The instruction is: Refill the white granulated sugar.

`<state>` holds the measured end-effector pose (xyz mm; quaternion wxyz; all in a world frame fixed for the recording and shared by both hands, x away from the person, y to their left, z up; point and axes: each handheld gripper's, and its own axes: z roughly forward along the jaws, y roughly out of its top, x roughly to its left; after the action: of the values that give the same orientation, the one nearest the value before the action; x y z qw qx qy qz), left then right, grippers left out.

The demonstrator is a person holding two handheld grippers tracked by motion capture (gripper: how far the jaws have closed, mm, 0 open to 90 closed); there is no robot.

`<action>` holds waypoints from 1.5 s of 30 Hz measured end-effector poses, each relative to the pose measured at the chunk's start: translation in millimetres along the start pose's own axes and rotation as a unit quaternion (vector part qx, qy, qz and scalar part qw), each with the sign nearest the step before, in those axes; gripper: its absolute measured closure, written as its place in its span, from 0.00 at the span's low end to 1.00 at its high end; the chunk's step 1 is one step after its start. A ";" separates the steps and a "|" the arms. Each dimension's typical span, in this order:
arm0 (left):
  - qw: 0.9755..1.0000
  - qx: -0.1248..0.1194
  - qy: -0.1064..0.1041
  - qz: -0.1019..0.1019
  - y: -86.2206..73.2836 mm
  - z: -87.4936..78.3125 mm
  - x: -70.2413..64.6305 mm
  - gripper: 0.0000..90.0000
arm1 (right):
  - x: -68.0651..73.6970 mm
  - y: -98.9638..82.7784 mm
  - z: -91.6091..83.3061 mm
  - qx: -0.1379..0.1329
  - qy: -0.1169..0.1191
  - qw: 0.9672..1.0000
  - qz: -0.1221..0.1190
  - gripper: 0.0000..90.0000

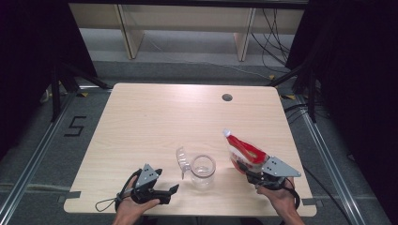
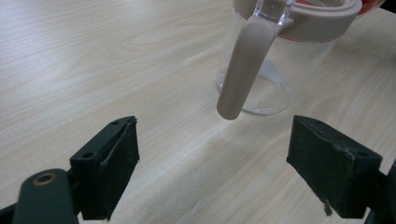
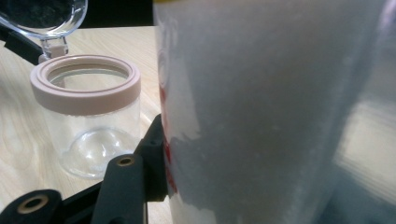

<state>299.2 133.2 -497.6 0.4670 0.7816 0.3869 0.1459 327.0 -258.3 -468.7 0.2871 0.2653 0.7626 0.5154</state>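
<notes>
In right gripper [image 1: 245, 165] jaws: red-white bottle [image 1: 244, 149], white cap, tilted.

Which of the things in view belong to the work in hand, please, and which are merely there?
In the job:
- red-and-white bag, clamped in the right gripper
- clear glass jar with pink rim, lid flipped open
- left gripper, open, facing the jar

Merely there:
- round cable hole in the wooden table
- wooden shelving beyond the table
- floor marking "5"
</notes>
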 end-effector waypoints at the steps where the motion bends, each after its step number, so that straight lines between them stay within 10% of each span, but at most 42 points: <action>1: 1.000 -0.001 -0.001 0.007 0.2 -0.3 0.8 0.18 | 0.7 0.9 -1.5 0.001 -0.004 1.000 -0.006 0.56; 14: 1.000 -0.002 -0.002 -0.003 -0.2 0.9 -0.2 0.18 | 9.7 4.7 -19.1 0.035 -0.017 0.995 -0.092 0.56; 27: 1.000 0.002 -0.002 0.003 -0.4 0.7 0.4 0.18 | 20.2 7.5 -26.2 0.065 -0.041 0.983 -0.170 0.56; 35: 1.000 -0.001 0.000 -0.001 -0.5 0.3 -0.4 0.18 | 27.0 9.0 -26.5 0.082 -0.061 0.964 -0.244 0.56; 45: 1.000 -0.001 -0.004 0.002 -1.1 1.6 0.0 0.18 | 29.5 7.6 -25.6 0.103 -0.082 0.950 -0.283 0.56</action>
<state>299.7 132.5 -499.4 0.4695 0.7824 0.3830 0.1441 289.1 -251.4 -458.7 0.4539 0.1075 0.8291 0.3082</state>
